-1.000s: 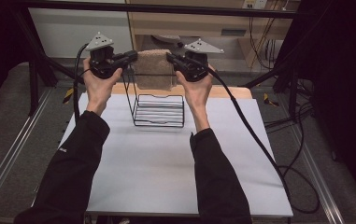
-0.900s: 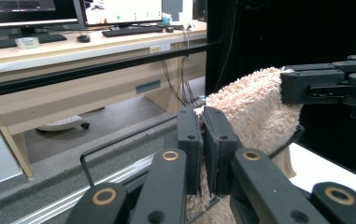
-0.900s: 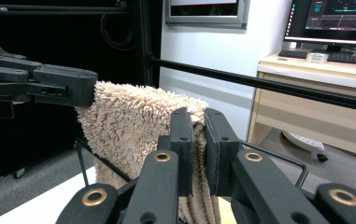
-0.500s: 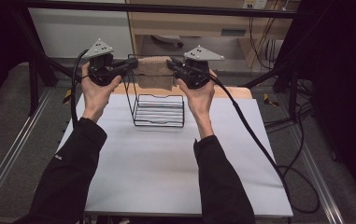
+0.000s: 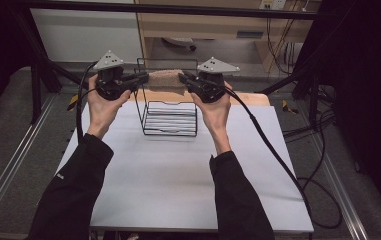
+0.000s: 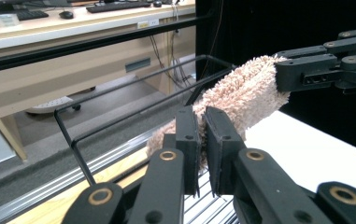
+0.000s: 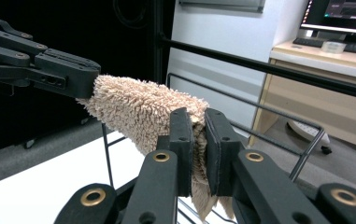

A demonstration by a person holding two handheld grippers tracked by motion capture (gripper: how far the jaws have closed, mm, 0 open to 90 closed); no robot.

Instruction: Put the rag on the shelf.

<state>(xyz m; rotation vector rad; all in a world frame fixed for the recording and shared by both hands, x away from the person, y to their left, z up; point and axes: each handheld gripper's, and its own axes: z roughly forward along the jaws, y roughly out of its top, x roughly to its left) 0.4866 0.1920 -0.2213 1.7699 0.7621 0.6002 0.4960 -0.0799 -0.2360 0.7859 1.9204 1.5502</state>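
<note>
High view overhead; tool views close, sharing towel [image 6: 241,95].

A fluffy beige towel [image 5: 165,79], stretched level and pinched at each end; it hangs in the air above the top rail of a black wire rack [image 5: 170,117] standing upright on the white worktop [image 5: 178,180]

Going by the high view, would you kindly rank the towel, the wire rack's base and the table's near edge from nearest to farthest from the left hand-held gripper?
1. Towel: clamped in the left hand-held gripper, stretched across to the right one.
2. Wire rack base: on the table, below and right of it.
3. Table near edge: farthest, by the person's elbows.
</note>
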